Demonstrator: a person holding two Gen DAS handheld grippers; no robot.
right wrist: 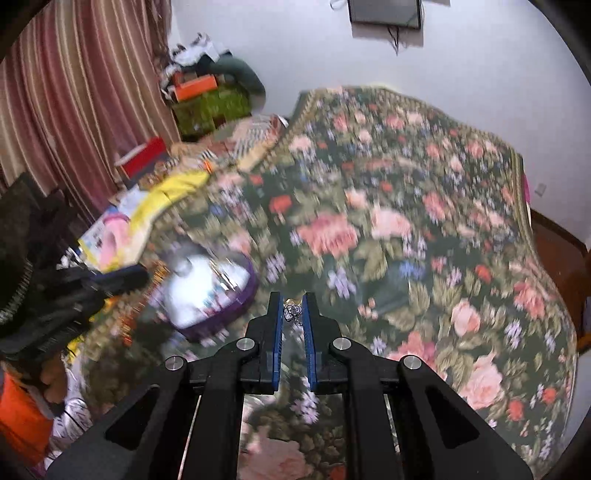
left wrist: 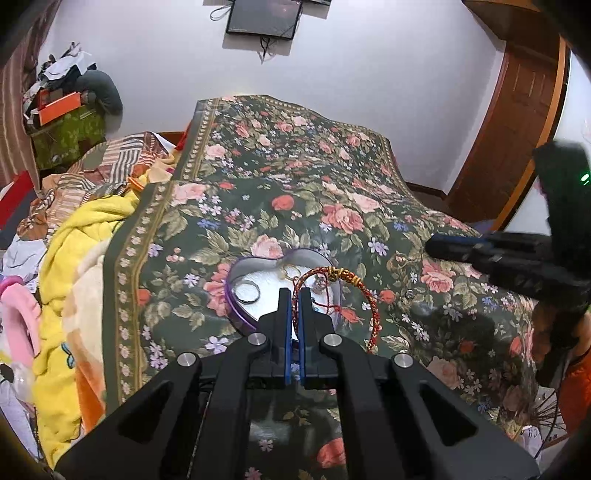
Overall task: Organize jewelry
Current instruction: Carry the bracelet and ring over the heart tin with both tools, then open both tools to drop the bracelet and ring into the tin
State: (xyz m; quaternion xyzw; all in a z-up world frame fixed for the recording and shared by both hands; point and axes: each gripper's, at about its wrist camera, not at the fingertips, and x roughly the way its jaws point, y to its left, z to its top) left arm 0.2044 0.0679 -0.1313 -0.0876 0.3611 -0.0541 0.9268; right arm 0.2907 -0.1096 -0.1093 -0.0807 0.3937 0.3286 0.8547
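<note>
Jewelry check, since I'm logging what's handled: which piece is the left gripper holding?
The red braided bracelet, pinched in the left gripper. The silver ring lies loose in the heart-shaped box.

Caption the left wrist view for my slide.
Left gripper pinches a red braided cord bracelet over a purple heart-shaped tin on a floral bedspread.

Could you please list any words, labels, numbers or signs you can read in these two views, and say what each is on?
None can be read.
Orange box on the far pile: no print shows.
Wall screen: dark, no text.
White paper at the bed's near edge: handwritten marks, too small to read.
</note>
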